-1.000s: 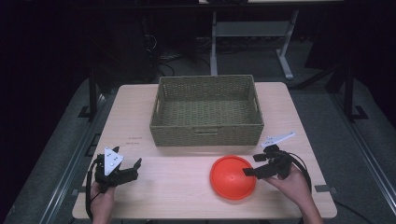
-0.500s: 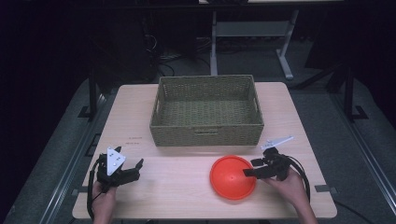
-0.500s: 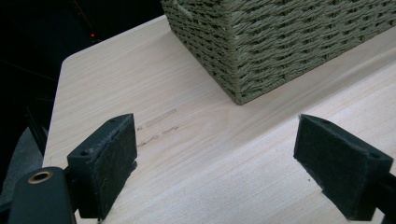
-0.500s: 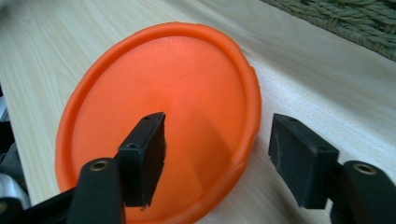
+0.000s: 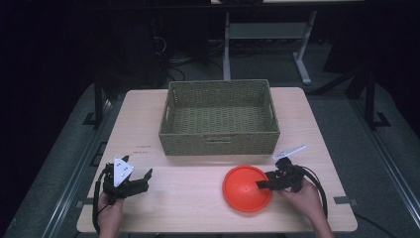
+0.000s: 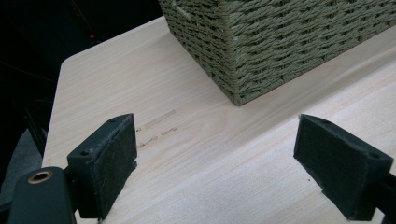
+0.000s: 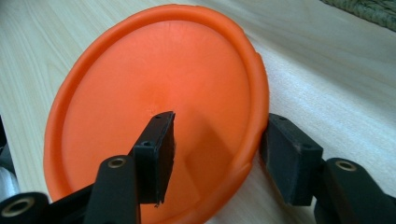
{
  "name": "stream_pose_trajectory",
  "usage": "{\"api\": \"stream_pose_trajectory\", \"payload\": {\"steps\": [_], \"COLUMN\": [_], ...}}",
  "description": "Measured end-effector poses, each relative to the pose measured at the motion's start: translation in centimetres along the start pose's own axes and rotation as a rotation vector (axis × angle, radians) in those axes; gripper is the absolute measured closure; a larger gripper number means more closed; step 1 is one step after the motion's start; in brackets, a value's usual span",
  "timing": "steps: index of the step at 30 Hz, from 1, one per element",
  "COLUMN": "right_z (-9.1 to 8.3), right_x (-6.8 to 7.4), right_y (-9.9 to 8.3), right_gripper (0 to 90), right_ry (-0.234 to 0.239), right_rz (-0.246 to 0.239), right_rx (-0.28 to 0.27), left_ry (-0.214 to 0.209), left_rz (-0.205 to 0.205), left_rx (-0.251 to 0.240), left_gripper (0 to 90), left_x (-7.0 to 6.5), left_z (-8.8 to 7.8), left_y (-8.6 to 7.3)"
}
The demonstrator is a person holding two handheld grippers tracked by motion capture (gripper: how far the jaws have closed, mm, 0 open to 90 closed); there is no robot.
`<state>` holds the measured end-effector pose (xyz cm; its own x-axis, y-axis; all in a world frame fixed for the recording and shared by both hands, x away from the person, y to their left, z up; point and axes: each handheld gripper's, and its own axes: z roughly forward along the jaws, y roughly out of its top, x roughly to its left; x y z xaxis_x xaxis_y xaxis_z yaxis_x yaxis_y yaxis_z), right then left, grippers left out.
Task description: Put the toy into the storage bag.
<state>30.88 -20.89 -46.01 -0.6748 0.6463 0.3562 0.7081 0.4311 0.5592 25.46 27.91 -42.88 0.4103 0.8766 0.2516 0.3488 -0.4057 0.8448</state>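
Orange plate [image 7: 159,107] lies on the table [image 5: 198,208] before the basket [image 5: 220,116]; right gripper [image 7: 217,144] straddles its rim, jaws just closing, seemingly not yet pinching. Left gripper [image 6: 215,163] is spread.

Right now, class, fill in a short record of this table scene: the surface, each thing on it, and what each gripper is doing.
surface: light wooden table
basket: woven, open-topped, at the table's far middle
bowl: orange, on the table in front of the basket, toward the right
left gripper: jaws open over bare table, nothing between them
right gripper: one jaw inside the bowl, one outside its rim; jaws have just been closing, pads not yet pressing the rim
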Motion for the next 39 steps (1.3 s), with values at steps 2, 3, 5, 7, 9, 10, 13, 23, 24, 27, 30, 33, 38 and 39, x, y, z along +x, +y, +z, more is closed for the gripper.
{"api": "stream_pose_trajectory", "payload": {"steps": [2, 3, 5, 7, 9, 10, 13, 23, 24, 27, 30, 33, 38, 39], "right_z": [0.0, 0.0, 0.0, 0.0, 0.0, 0.0, 0.1, -0.4, -0.5, -1.0, -1.4, -1.6, -2.1, -2.2], "right_x": [0.0, -0.1, -0.1, -0.1, 0.0, 0.0, -0.2, 0.4, 0.4, 0.7, 0.9, 0.9, 1.3, 1.4], "right_y": [0.0, 0.0, 0.0, -0.1, -0.1, -0.1, -0.2, -0.2, -0.2, -0.1, -0.1, 0.0, 0.1, 0.2], "right_gripper": [45.9, 46.1, 46.8, 47.2, 49.2, 50.6, 52.4, 65.2, 67.8, 72.5, 75.2, 76.8, 78.9, 79.7], "right_ry": [0.002, 0.005, 0.007, 0.006, 0.0, -0.004, -0.001, -0.007, -0.009, -0.009, -0.001, 0.011, 0.016, 0.019], "right_rz": [0.003, 0.007, 0.009, 0.009, 0.009, 0.007, 0.016, -0.013, -0.02, -0.041, -0.049, -0.047, -0.053, -0.057], "right_rx": [-0.004, -0.007, -0.007, -0.008, -0.011, -0.008, -0.012, -0.039, -0.044, -0.071, -0.097, -0.109, -0.117, -0.121], "left_ry": [0.001, 0.0, -0.001, -0.001, -0.002, -0.001, -0.003, 0.004, 0.008, 0.02, 0.026, 0.025, 0.03, 0.03], "left_rz": [-0.006, -0.003, -0.002, 0.008, 0.01, 0.006, 0.008, 0.035, 0.034, 0.032, 0.024, 0.026, 0.03, 0.028], "left_rx": [-0.002, -0.002, -0.002, 0.001, 0.003, 0.001, 0.003, 0.006, 0.005, -0.003, -0.007, -0.006, -0.005, -0.003], "left_gripper": [12.8, 12.8, 12.8, 12.8, 12.8, 12.8, 12.8, 12.8, 12.8, 12.8, 12.8, 12.8, 12.8, 12.8], "left_x": [0.0, 0.0, 0.0, -0.1, -0.1, -0.2, -0.2, -0.4, -0.4, -0.4, -0.3, -0.4, -0.4, -0.4], "left_z": [0.0, 0.0, 0.0, 0.0, 0.0, 0.1, 0.1, 0.1, 0.0, -0.1, -0.1, -0.1, -0.2, -0.2], "left_y": [0.0, 0.0, 0.0, 0.0, 0.1, 0.1, 0.1, 0.2, 0.2, 0.2, 0.2, 0.2, 0.2, 0.2]}}
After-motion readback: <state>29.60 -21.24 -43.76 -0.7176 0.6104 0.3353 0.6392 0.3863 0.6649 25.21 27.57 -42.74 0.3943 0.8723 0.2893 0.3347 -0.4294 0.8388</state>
